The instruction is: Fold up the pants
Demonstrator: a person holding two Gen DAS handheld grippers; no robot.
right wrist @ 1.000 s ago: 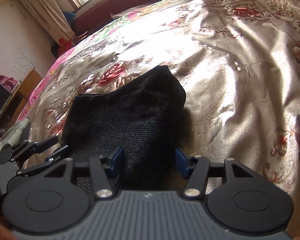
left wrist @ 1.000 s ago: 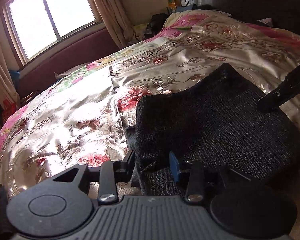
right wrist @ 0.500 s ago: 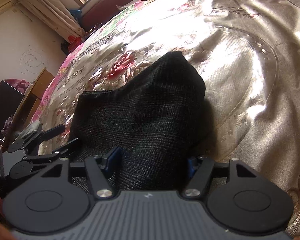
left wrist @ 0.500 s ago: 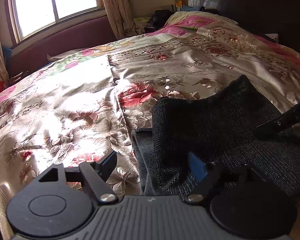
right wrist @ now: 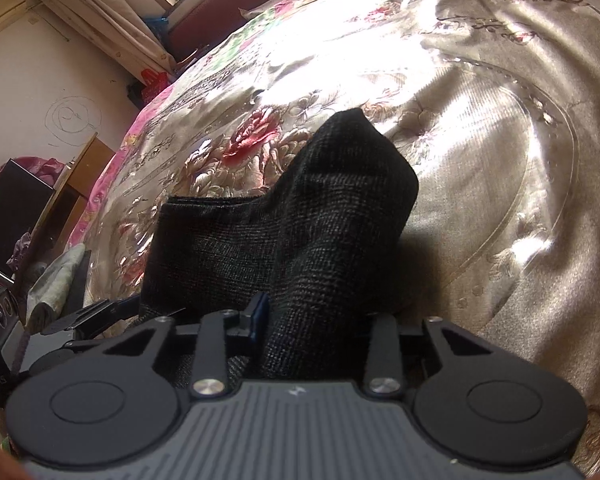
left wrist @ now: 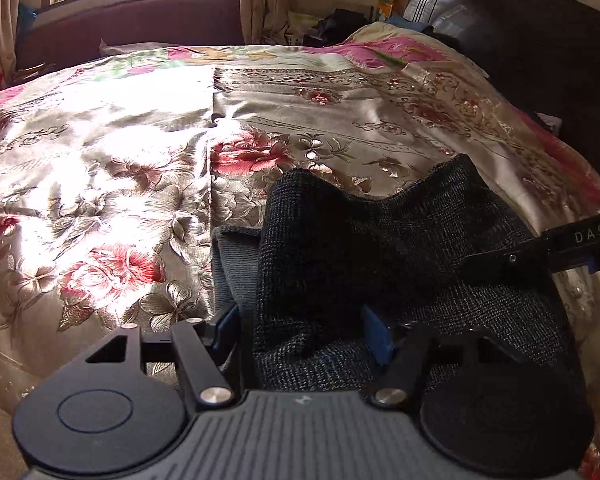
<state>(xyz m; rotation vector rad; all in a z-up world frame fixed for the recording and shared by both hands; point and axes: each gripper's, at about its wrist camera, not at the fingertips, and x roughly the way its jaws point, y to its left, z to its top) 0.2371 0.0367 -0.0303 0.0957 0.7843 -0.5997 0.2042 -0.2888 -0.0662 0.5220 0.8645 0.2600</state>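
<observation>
Closing since before, both grippers [left wrist: 300, 332] [right wrist: 316, 320] flank pants [left wrist: 380, 248].

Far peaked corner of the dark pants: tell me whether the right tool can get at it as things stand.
Probably yes. The pants lie on the bedspread with nothing between the right tool and that corner. But its jaws are closing with the near fold between them, so it would have to let go first.

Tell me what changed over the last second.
Both claws are closing on the pants: the left claw opened wide, then narrowed around the near edge; the right claw narrowed from wider apart onto a raised fold. The pants stay bunched on the bedspread.
</observation>
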